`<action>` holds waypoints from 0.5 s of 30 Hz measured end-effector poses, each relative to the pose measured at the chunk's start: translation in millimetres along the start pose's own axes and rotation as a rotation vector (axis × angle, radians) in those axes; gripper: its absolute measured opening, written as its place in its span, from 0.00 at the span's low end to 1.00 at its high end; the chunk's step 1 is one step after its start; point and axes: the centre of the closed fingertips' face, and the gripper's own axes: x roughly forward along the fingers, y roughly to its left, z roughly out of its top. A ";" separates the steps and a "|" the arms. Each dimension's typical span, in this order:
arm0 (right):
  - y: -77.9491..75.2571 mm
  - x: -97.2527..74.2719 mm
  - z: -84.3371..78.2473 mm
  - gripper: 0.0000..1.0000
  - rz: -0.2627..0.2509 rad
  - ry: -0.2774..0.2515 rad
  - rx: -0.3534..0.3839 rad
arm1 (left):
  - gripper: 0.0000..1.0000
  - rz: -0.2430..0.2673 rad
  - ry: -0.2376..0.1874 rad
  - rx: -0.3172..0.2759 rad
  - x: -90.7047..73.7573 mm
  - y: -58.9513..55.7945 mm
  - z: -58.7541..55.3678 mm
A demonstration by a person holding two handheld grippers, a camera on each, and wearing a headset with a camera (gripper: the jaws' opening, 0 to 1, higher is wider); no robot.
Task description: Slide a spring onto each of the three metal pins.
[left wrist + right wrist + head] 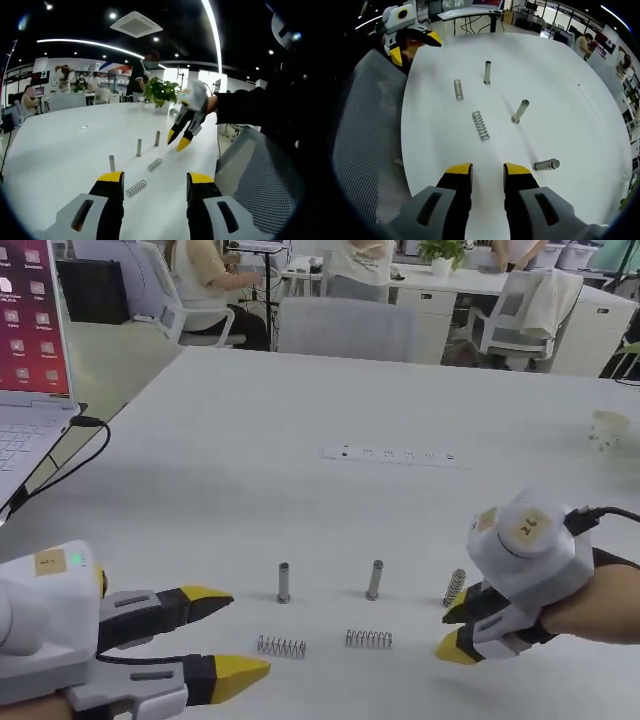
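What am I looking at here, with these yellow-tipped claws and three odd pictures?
There is no robot here. A person holds a tool in each hand, the left gripper and the right gripper, each with two yellow-tipped fingers. One picture comes from a camera on the person's head. The two round ones come from cameras riding on the grippers. On the white table stand two bare metal pins, with two loose springs lying in front of them. A third spring stands upright, apparently already on its pin. Both grippers are open and hold nothing.
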 end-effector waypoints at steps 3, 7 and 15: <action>2.0 5.2 6.1 0.23 0.013 0.001 -0.019 | 0.44 0.001 0.001 0.001 0.0 -0.1 -0.2; 3.6 11.6 12.4 0.23 0.029 0.012 -0.044 | 0.44 0.002 0.000 0.000 0.1 0.1 -0.4; 6.1 24.0 27.5 0.22 0.058 0.017 -0.078 | 0.44 0.002 0.004 -0.001 0.1 -0.1 -0.6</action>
